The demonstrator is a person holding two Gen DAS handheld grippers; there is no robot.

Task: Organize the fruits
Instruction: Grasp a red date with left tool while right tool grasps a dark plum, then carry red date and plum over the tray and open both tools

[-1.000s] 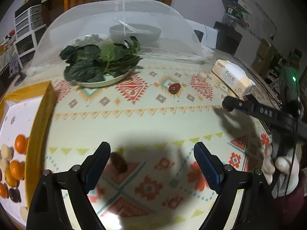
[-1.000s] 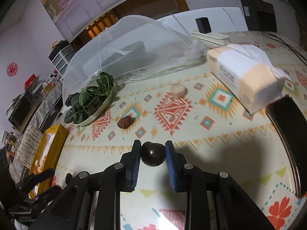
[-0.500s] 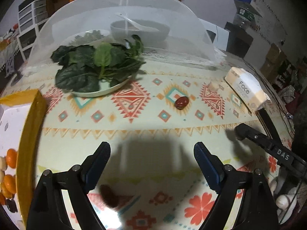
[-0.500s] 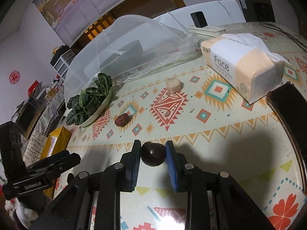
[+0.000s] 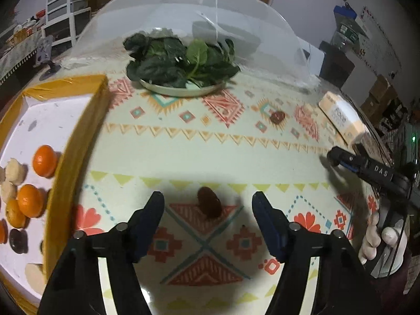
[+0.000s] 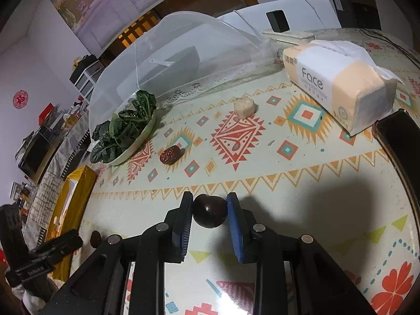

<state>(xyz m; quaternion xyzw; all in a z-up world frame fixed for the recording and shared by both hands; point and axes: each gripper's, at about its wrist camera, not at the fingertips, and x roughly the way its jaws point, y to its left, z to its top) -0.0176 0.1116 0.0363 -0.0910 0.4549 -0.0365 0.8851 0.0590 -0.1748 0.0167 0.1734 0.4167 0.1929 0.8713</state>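
A dark red date [image 5: 208, 204] lies on the patterned tablecloth between the fingers of my left gripper [image 5: 208, 211]. The jaws are closing and the pads stand clear of the date on both sides. My right gripper [image 6: 210, 211] is shut on a dark round plum [image 6: 209, 214] just above the cloth. A yellow-rimmed tray [image 5: 78, 141] at the left holds several oranges [image 5: 44, 160], pale fruit pieces and dark fruits. A second date [image 6: 170, 155] and a pale fruit chunk [image 6: 244, 107] lie further back on the table.
A plate of dark leafy greens [image 5: 181, 63] stands in front of a white mesh food cover [image 5: 199, 21] over a bowl. A tissue pack [image 6: 338, 84] lies at the right, with a dark object [image 6: 399, 141] at the table's right edge.
My left gripper has shifted so the date, earlier near its left finger, now lies centred between the fingers, and the jaws have narrowed. The right gripper keeps still with the plum.
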